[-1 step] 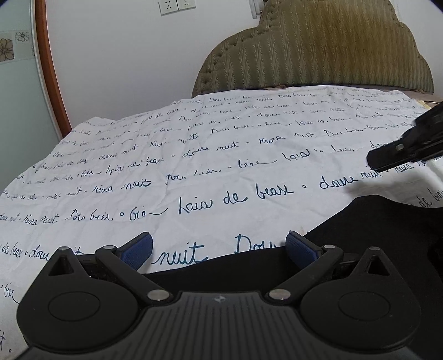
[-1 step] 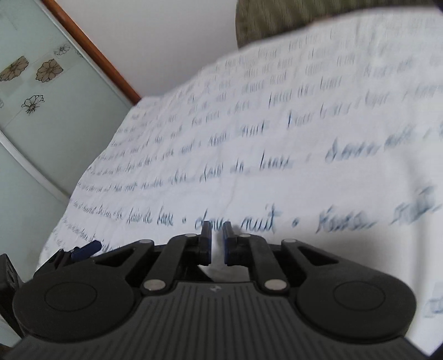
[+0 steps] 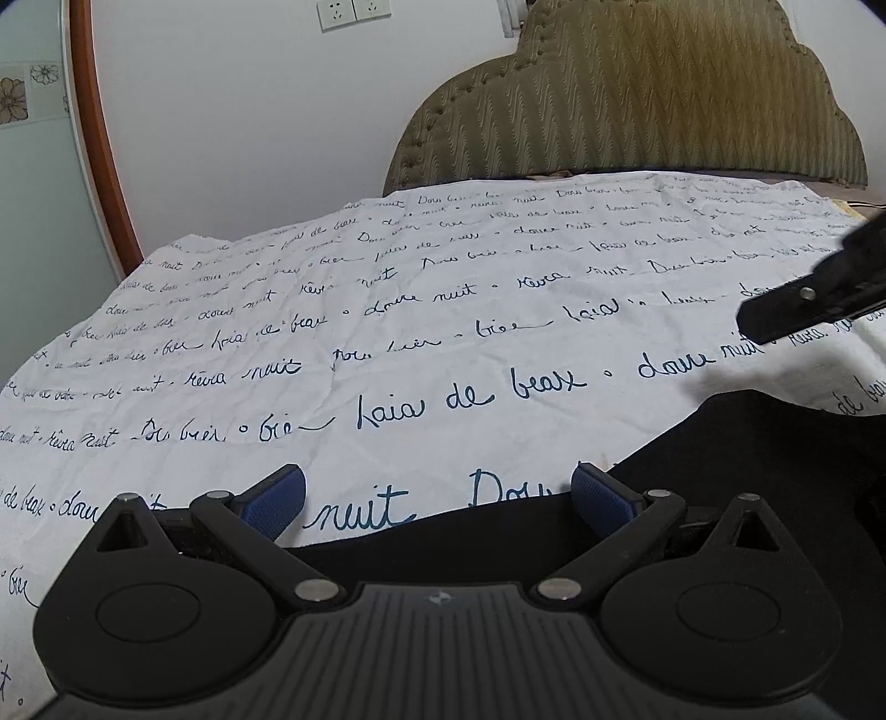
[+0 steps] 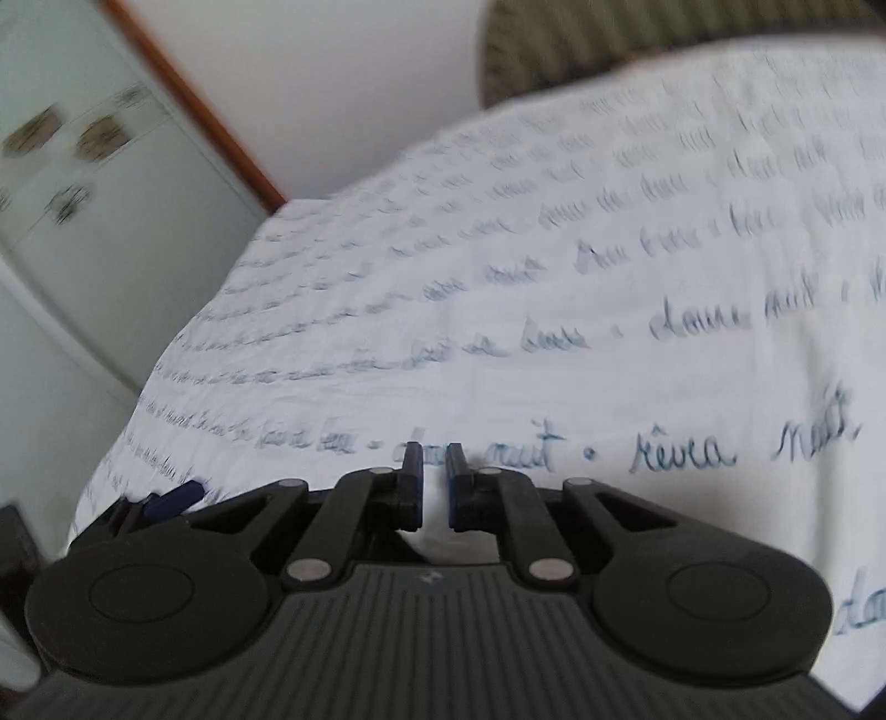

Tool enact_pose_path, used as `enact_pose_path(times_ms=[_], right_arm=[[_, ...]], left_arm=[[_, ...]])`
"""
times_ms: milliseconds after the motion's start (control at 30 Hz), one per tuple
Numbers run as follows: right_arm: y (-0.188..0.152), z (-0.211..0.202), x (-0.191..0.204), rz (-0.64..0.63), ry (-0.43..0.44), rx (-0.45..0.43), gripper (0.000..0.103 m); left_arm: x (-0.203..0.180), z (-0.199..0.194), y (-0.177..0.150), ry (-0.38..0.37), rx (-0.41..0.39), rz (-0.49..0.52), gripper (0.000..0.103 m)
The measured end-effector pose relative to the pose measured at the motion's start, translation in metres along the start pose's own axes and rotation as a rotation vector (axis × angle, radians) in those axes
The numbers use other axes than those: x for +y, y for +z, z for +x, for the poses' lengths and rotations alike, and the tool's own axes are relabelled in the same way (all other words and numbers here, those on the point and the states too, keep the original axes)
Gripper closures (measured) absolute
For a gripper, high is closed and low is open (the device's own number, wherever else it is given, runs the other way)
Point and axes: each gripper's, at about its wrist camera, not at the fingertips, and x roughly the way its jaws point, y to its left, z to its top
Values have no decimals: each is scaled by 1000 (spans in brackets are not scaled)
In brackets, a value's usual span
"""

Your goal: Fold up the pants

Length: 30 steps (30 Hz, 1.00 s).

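Observation:
Black pants (image 3: 775,476) lie on the white bed sheet (image 3: 387,343) with blue handwriting, at the lower right of the left wrist view; their near edge runs under my left gripper. My left gripper (image 3: 437,498) is open, its blue pads spread wide just above the pants' edge, holding nothing. My right gripper shows in the left wrist view as a black finger (image 3: 803,310) hovering above the sheet beyond the pants. In the right wrist view my right gripper (image 4: 434,482) is nearly shut with a narrow gap, empty, over bare sheet (image 4: 554,277). That view is blurred.
A padded olive headboard (image 3: 637,99) stands at the far end of the bed. A white wall with sockets (image 3: 354,11) is behind. A glass door with a wooden frame (image 3: 94,138) is on the left, beside the bed's left edge.
The right wrist view has shifted and blurred, so my right gripper is moving over the sheet. My left gripper has not moved.

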Motion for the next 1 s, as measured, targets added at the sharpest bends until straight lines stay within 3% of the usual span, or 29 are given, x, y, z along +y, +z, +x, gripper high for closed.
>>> enact_pose_path(times_ms=[133,200,233,300,333,400,500,567,633,800,900,967,1000], right_arm=[[-13,14,42,-175,46,113,94],[-25,36,48,-235,-42,178,95],[-31,45,43,-253,-84,190,103],[-24,44,33,-195,-121,144,103],[-21,36,34,-183,-144,103,90],[-20,19,48,-217,-152,48,89],[-32,9,68,-263,-134,81,89],[-48,22,73,-304,-212,136,93],[-57,28,68,-323,-288,127,92],[-65,-23,101,-310,-328,-82,73],[-87,-43,123,-322,-312,-121,58],[-107,-45,134,-341,-327,-122,36],[-115,-44,137,-350,-344,-121,31]], left_arm=[[0,3,0,-3,12,2,0],[-1,4,0,-4,16,6,0],[-1,4,-1,-5,18,6,0],[-1,5,-1,-11,24,4,0],[0,5,-1,-13,25,3,0],[-1,5,-1,-16,27,8,0],[-3,6,-1,-15,29,17,0],[-3,7,-1,-19,34,15,0],[-2,10,-2,-26,49,13,0],[7,3,1,-36,71,-25,0],[16,-24,-2,-91,62,-44,0],[18,-41,-5,-163,65,-40,0],[17,-48,-6,-194,62,-29,0]])
